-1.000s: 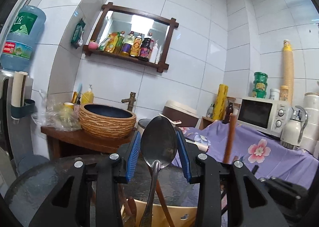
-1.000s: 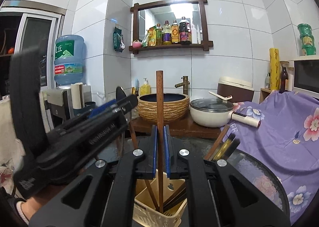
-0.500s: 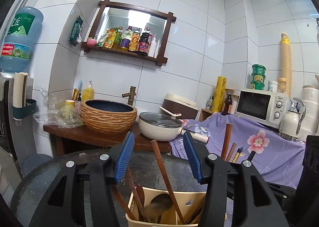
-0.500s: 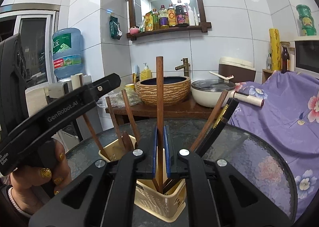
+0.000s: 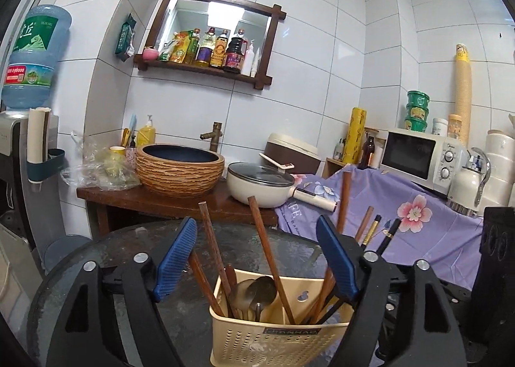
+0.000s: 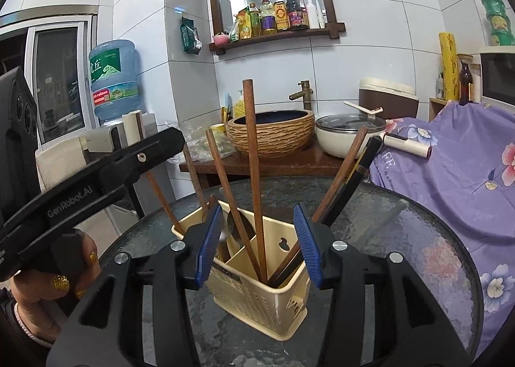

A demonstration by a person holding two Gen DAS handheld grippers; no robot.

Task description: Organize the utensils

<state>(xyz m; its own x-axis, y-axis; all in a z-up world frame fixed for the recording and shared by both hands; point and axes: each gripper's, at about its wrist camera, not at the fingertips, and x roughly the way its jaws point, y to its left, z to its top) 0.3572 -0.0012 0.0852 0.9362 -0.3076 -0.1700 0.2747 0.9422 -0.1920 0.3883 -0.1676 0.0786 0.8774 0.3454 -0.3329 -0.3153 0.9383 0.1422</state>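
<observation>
A: Looking at the tall brown chopstick (image 6: 252, 154) now: standing near upright in the right-hand compartment of the cream utensil caddy (image 6: 257, 299), tip down among the others, free of the pads.

B: Seen. Right gripper (image 6: 257, 239) parted about halfway, jaws just been opening, stick between them but untouched on either side. Holding nothing.

A: Same for the left gripper (image 5: 257, 257): spread wide, just been opening too, empty. Looking over the caddy's left compartment, where the metal spoons (image 5: 254, 294) sit bowl-up beside more wooden chopsticks (image 5: 210, 244).

B: Judging the handling: light, stiff, smooth wood, likely to pivot or slide if pinched near one end. Better gripped around mid-shaft, pads square across the width.

A: And the spoons: heavier in the bowl, slick metal, best taken on the neck or handle, not the curved bowl.

B: Worth minding the caddy as well: thin perforated plastic, light, resting on a glass table (image 6: 402, 231). Probably easy to tip or skid if a stick gets levered against its wall.

A: Agreed. Black-and-gold chopsticks (image 6: 360, 170) leaning right, clear of both grippers.
</observation>
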